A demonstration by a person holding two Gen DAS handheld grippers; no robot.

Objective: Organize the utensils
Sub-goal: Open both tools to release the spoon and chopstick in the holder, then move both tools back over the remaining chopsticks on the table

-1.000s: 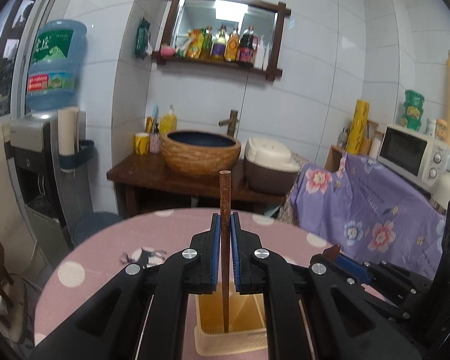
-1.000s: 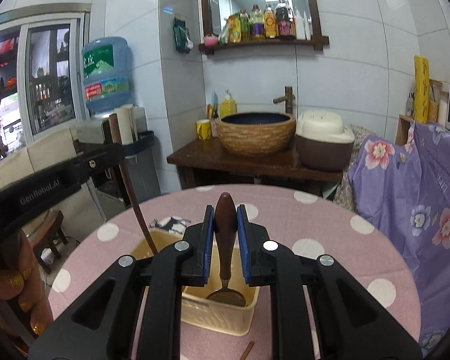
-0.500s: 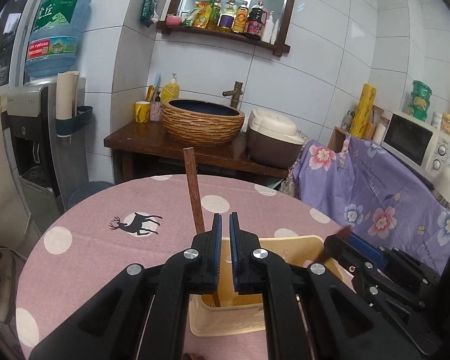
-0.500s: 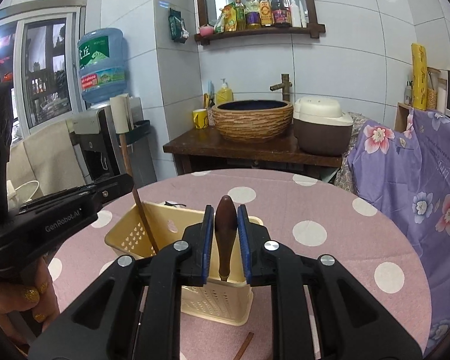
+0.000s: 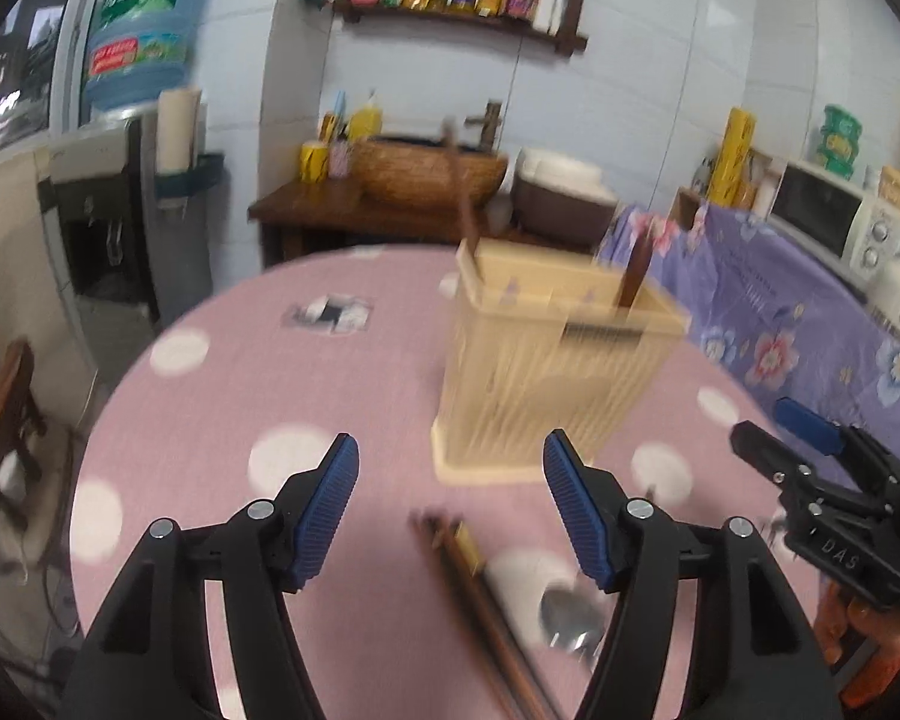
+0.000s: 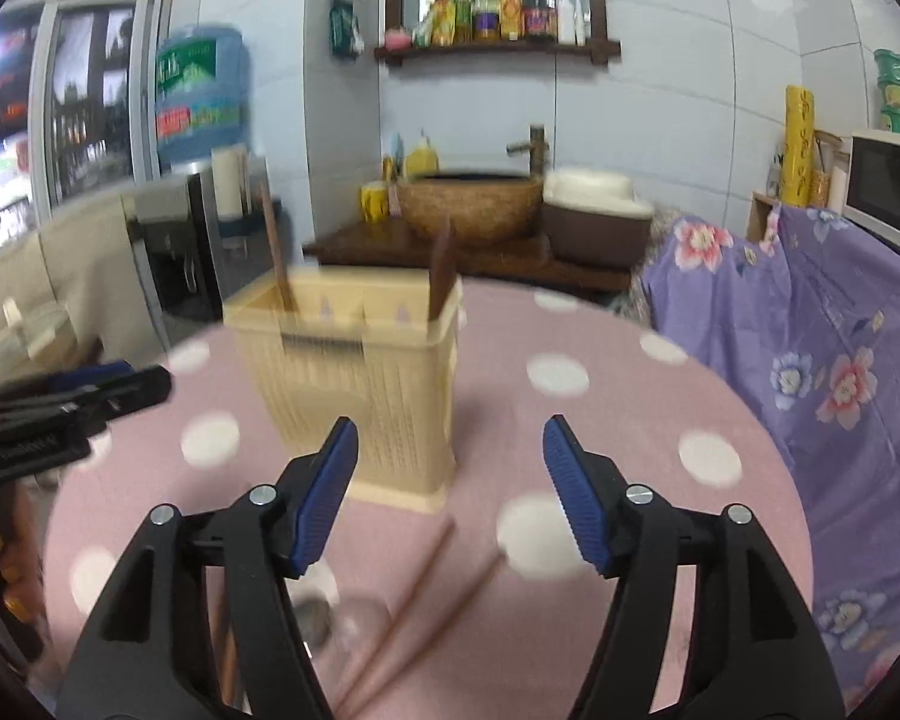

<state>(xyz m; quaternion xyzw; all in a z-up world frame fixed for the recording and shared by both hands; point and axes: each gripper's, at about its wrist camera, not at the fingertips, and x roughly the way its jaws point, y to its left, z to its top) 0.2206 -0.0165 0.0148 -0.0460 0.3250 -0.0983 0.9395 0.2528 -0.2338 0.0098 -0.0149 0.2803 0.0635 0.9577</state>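
Note:
A cream slotted utensil holder (image 5: pixel 546 360) (image 6: pixel 360 372) stands on the pink polka-dot table (image 5: pixel 270 360) (image 6: pixel 570 420). A brown chopstick (image 5: pixel 465 204) (image 6: pixel 276 252) and a dark wooden spoon handle (image 5: pixel 633 276) (image 6: pixel 441 270) stick up out of it. My left gripper (image 5: pixel 450 480) has its jaws opening, nothing between them. My right gripper (image 6: pixel 450 468) is also opening and empty. Brown chopsticks (image 5: pixel 480 612) (image 6: pixel 420 588) and a metal spoon (image 5: pixel 570 618) (image 6: pixel 318 618) lie on the table near the fingers. The right gripper (image 5: pixel 810 462) shows at the left view's right edge.
A purple floral cloth (image 6: pixel 810 348) covers furniture right of the table. Behind stand a wooden bench with a woven basin (image 6: pixel 468 204) and a rice cooker (image 6: pixel 594 210), a water dispenser (image 5: pixel 138 60), and a microwave (image 5: pixel 828 216). A person's hand (image 5: pixel 870 630) holds the right gripper.
Both grippers let go of the chopstick and the wooden spoon, which now stand in the holder. Both opened wide, pulled back and sank toward the table.

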